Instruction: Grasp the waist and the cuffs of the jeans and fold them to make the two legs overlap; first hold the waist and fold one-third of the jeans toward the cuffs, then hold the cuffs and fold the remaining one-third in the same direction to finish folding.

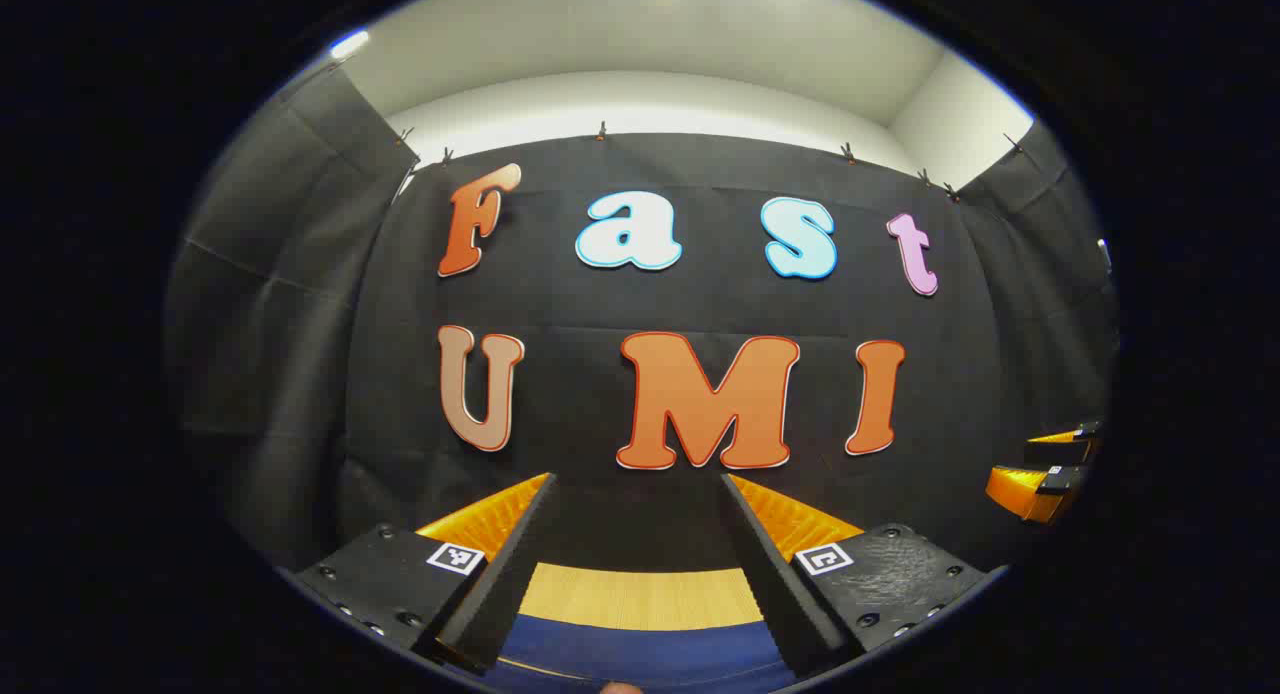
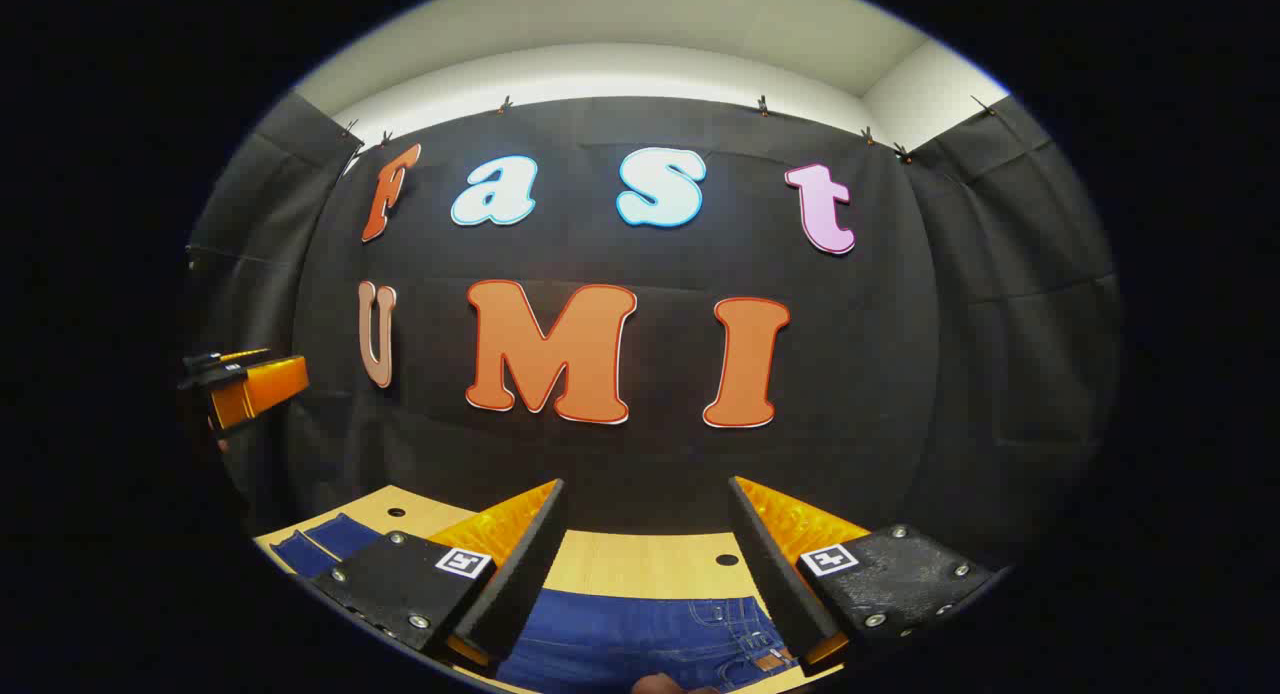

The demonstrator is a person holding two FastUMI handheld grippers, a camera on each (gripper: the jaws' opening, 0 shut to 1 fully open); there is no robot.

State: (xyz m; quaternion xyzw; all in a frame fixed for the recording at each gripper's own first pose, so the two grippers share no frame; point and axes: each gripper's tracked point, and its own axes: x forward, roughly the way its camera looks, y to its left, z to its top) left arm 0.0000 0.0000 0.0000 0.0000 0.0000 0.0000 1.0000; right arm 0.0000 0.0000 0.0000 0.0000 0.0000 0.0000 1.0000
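While above jeans (image 2: 640,639), waistband stitching, right gripper view.

We see the jeans (image 2: 640,639) lying flat on the light wooden desk (image 2: 650,564). They are of dark blue denim. In the right gripper view we can make out the waist part, with stitched seams, belt loops and a small brown patch. One further piece of the same blue cloth lies at the left, near the desk edge. In the left gripper view the jeans (image 1: 640,654) show as a plain blue band.
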